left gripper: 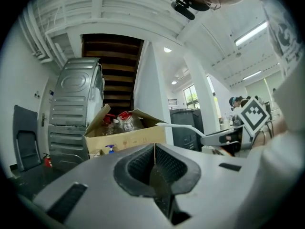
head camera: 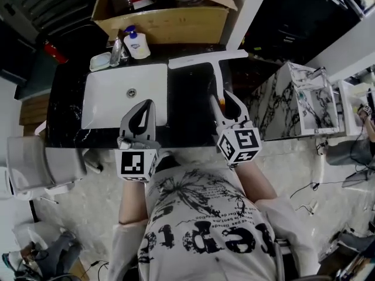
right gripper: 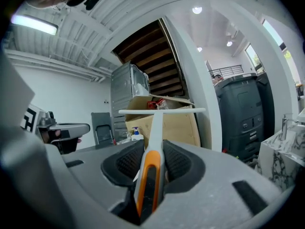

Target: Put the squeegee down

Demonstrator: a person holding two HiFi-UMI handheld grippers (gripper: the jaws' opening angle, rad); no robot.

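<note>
Printed shirt filling the bottom edge; squeegee being held over the counter, not yet down.
Right gripper is pinching its orange-and-grey handle, the slim white T-shaped blade reaching toward upper centre above glossy black marbled stone, right of the white rectangular sink; left gripper is hovering at lower left-centre, ribbed pads pressed together on nothing. Lowering and release are remaining.

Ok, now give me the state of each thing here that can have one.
squeegee: held by its handle, about level, blade away from the person.
right gripper: shut on the squeegee.
left gripper: shut, nothing between its jaws.
cardboard box: flaps open, bottles inside.
pump bottle: upright by the sink.
</note>
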